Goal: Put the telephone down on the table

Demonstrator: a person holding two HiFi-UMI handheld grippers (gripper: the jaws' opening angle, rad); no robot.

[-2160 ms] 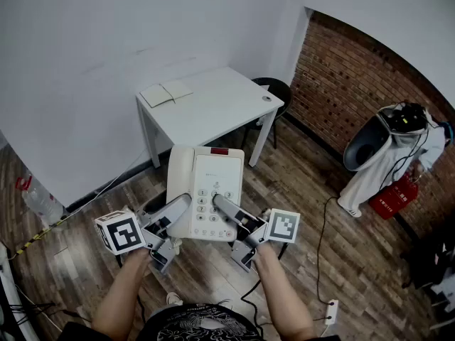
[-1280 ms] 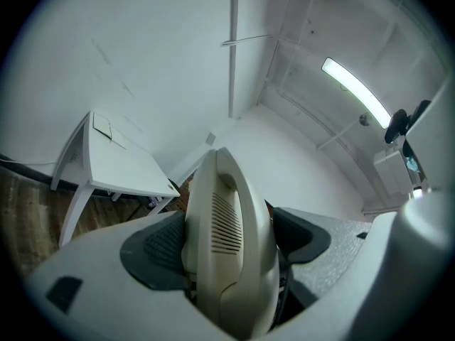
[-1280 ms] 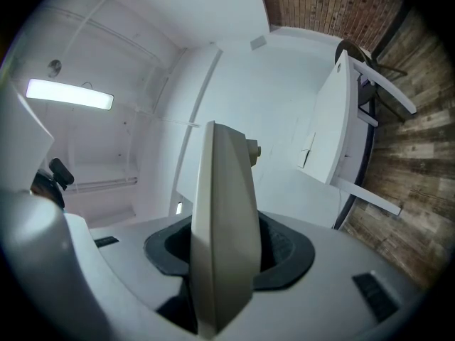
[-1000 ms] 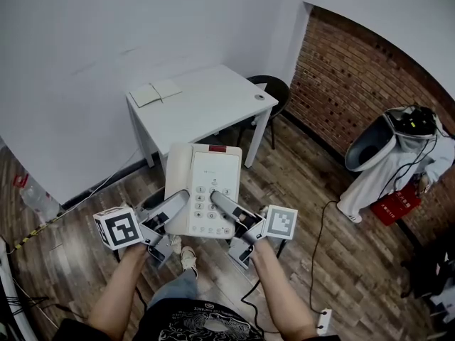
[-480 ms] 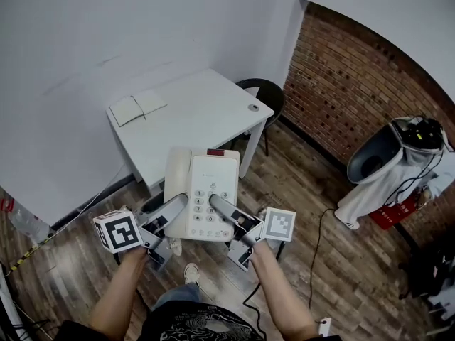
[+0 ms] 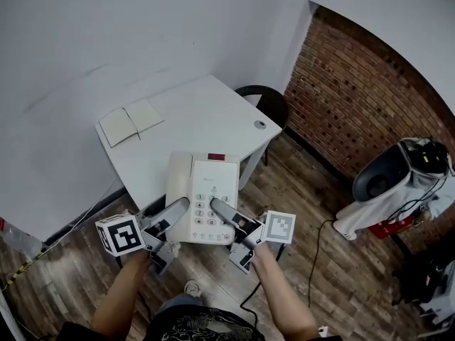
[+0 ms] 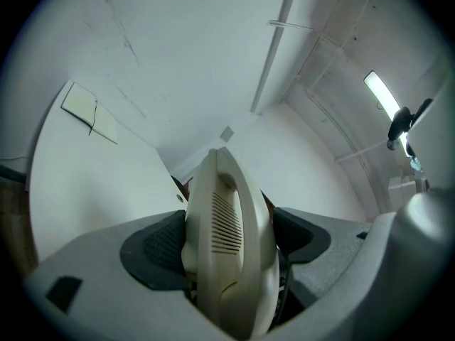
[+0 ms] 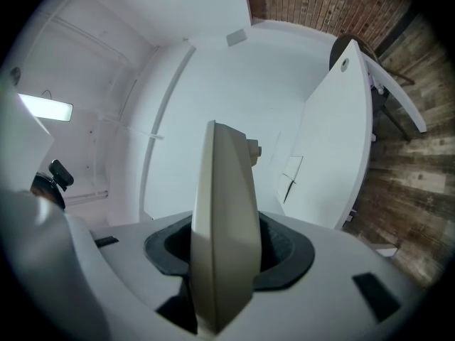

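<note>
Head view: telephone [image 6: 204,194] in the air near the table [image 6: 206,116], gripped by left gripper [image 6: 179,206] and right gripper [image 6: 217,206].
Left gripper view: clamped on the handset side.
Right gripper view: clamped on the thin edge.
Stiff, probably light, smooth plastic; hold both sides.

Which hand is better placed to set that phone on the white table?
Neither alone: the left gripper and right gripper are both clamped on the telephone, one on each side, so they must lower it together. If one leads, probably the left, since more of the table lies on its side.
</note>
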